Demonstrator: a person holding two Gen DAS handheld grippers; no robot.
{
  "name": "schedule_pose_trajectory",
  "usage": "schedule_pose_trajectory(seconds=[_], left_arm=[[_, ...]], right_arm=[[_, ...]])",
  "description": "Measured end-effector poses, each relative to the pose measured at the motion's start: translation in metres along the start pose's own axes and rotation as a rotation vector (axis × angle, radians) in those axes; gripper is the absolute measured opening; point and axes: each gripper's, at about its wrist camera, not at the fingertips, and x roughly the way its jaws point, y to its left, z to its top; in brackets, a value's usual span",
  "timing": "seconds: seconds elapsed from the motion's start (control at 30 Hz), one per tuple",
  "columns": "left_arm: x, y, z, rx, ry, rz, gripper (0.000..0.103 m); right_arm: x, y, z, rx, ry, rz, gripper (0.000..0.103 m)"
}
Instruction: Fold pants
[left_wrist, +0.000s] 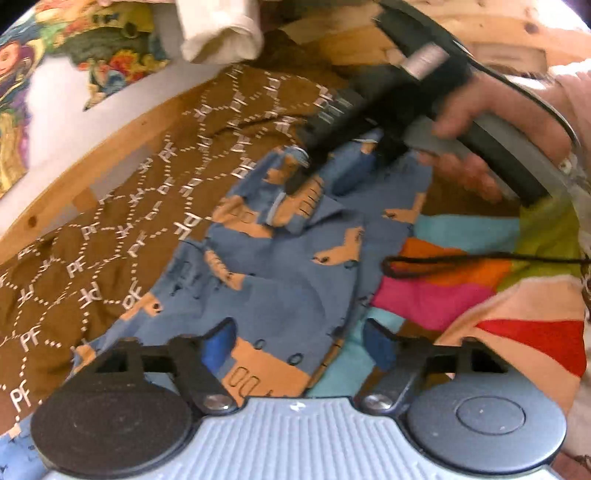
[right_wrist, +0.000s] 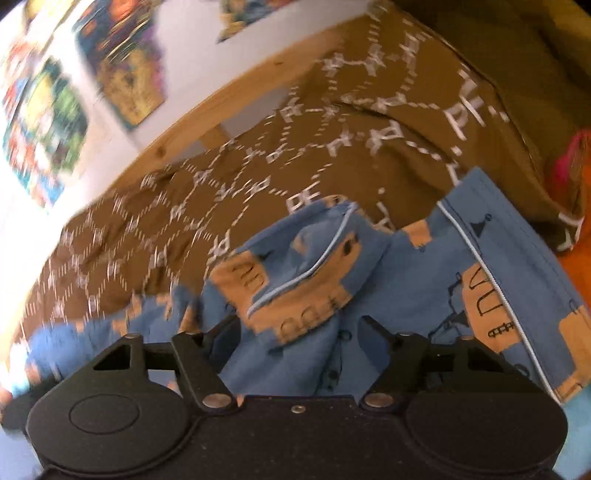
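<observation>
The pants (left_wrist: 280, 266) are blue with tan animal prints and light piping. They lie crumpled on a brown bedspread (left_wrist: 110, 236) with white "PF" lettering. My left gripper (left_wrist: 299, 332) is open low over the near edge of the pants, its blue-padded fingers (left_wrist: 218, 347) apart. In the left wrist view my right gripper (left_wrist: 295, 181) reaches in from the upper right, its tip at a bunched fold of the pants. In the right wrist view the right gripper (right_wrist: 299, 328) is open, with pants fabric (right_wrist: 314, 280) lying between and ahead of its fingers.
A multicoloured patchwork blanket (left_wrist: 461, 280) lies to the right of the pants, with a black cord (left_wrist: 480, 256) across it. A wooden bed rail (left_wrist: 110, 140) runs along the far side, below a white wall with colourful pictures (right_wrist: 44, 122). White cloth (left_wrist: 221, 33) hangs at the top.
</observation>
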Motion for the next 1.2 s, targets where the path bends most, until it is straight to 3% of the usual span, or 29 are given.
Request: schedule_pose_trajectory(seconds=[0.07, 0.1, 0.17, 0.2, 0.23, 0.43, 0.6, 0.67, 0.73, 0.77, 0.8, 0.83, 0.9, 1.07, 1.2], left_arm=[[0.004, -0.001, 0.001, 0.012, 0.015, -0.011, 0.05], [0.005, -0.001, 0.001, 0.014, 0.026, -0.018, 0.037], [0.008, -0.001, 0.001, 0.019, 0.04, -0.029, 0.02], [0.007, -0.002, 0.001, 0.019, 0.038, -0.032, 0.015], [0.006, -0.002, 0.002, 0.02, 0.033, -0.031, 0.012], [-0.003, -0.001, 0.004, 0.051, 0.006, -0.053, 0.004], [-0.003, -0.001, 0.004, 0.092, 0.024, -0.12, 0.004], [-0.002, 0.003, 0.004, 0.077, 0.034, -0.157, 0.01], [-0.004, 0.01, 0.005, 0.042, 0.035, -0.195, 0.038], [-0.006, 0.015, 0.007, 0.027, 0.03, -0.204, 0.06], [-0.01, 0.02, 0.01, 0.02, 0.016, -0.208, 0.064], [-0.012, 0.024, 0.013, 0.022, 0.01, -0.211, 0.064], [-0.013, 0.036, 0.023, 0.041, 0.015, -0.204, 0.064], [0.003, 0.069, 0.076, 0.128, 0.034, -0.132, 0.067], [0.021, 0.091, 0.143, 0.075, 0.053, -0.137, 0.078]], right_arm=[[0.006, -0.004, 0.007, 0.043, -0.005, 0.003, 0.067], [0.007, -0.005, 0.01, 0.065, -0.009, 0.002, 0.058], [0.01, -0.01, 0.014, 0.111, -0.012, -0.008, 0.035], [0.009, -0.012, 0.015, 0.127, -0.016, -0.011, 0.021], [0.007, -0.013, 0.015, 0.131, -0.021, -0.015, 0.015], [-0.038, -0.01, 0.028, 0.055, -0.065, -0.013, 0.012], [-0.081, -0.017, 0.043, -0.083, -0.003, -0.1, 0.014], [-0.083, -0.025, 0.039, -0.139, 0.068, -0.154, 0.02], [-0.085, -0.029, 0.031, -0.158, 0.096, -0.207, 0.031], [-0.086, -0.03, 0.024, -0.17, 0.097, -0.24, 0.035], [-0.09, -0.03, 0.015, -0.183, 0.091, -0.266, 0.047], [-0.095, -0.03, 0.006, -0.183, 0.078, -0.276, 0.06], [-0.106, -0.031, -0.011, -0.132, 0.029, -0.274, 0.066], [-0.127, -0.045, -0.044, 0.111, -0.093, -0.221, 0.067], [-0.125, -0.043, -0.059, 0.111, -0.166, -0.218, 0.067]])
